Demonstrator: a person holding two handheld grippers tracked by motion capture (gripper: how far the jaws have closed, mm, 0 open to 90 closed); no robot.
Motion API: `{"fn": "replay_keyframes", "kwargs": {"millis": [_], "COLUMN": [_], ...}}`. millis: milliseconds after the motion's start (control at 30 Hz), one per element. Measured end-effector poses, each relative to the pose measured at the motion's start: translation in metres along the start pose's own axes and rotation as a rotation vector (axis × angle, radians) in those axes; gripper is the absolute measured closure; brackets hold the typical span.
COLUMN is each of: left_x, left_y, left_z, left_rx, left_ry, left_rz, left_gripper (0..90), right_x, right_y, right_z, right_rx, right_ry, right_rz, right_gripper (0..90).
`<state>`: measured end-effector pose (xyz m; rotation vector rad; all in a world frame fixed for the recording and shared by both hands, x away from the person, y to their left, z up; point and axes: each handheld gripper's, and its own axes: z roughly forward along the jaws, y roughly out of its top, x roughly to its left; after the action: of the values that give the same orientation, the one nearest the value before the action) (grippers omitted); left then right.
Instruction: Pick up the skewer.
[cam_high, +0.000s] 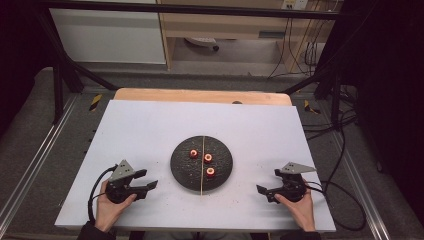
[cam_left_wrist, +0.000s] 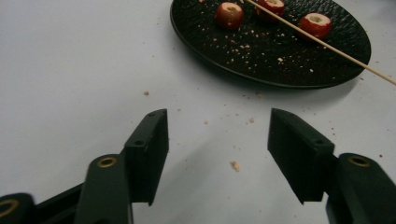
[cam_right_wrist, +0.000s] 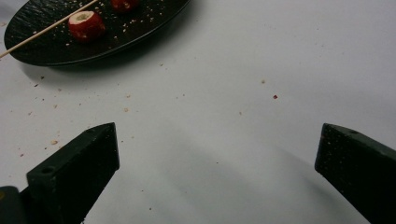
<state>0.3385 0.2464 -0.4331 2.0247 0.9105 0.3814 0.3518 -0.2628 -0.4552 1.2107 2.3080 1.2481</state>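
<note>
A round black plate lies at the middle of the white table top. On it sit three small red cored fruits, and a thin wooden skewer lies across the plate from back to front. My left gripper rests on the table left of the plate, open, nothing between its jaws. My right gripper rests right of the plate, open wide and empty. The left gripper view shows the plate, the fruits and the skewer ahead. The right gripper view has the plate and one fruit at upper left.
Crumbs are scattered on the white table top around the plate. A wooden board edge shows behind the white sheet. Black frame bars and cables run along the table's sides. A person's hands hold both grippers at the front edge.
</note>
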Motion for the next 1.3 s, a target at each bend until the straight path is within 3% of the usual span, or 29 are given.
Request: {"fn": "replay_keyframes", "kwargs": {"millis": [600, 933, 1300], "left_x": [-0.026, -0.046, -0.061], "left_y": [0.032, 0.053, 0.063], "left_z": [0.018, 0.034, 0.056], "left_rx": [0.002, 0.005, 0.029], "left_ry": [-0.06, -0.106, -0.15], "left_rz": [0.027, 0.053, 0.065], "left_gripper": [71.4, 82.7, 89.4], "right_x": [-0.001, -0.001, -0.001], "right_y": [0.001, 0.001, 0.001], "right_z": [-0.001, -0.001, 0.0], "right_rx": [-0.001, 0.0, 0.003], "right_ry": [-0.007, -0.009, -0.01], "right_rz": [0.002, 0.0, 0.003], "right_gripper": [0.6, 0.6, 0.6]}}
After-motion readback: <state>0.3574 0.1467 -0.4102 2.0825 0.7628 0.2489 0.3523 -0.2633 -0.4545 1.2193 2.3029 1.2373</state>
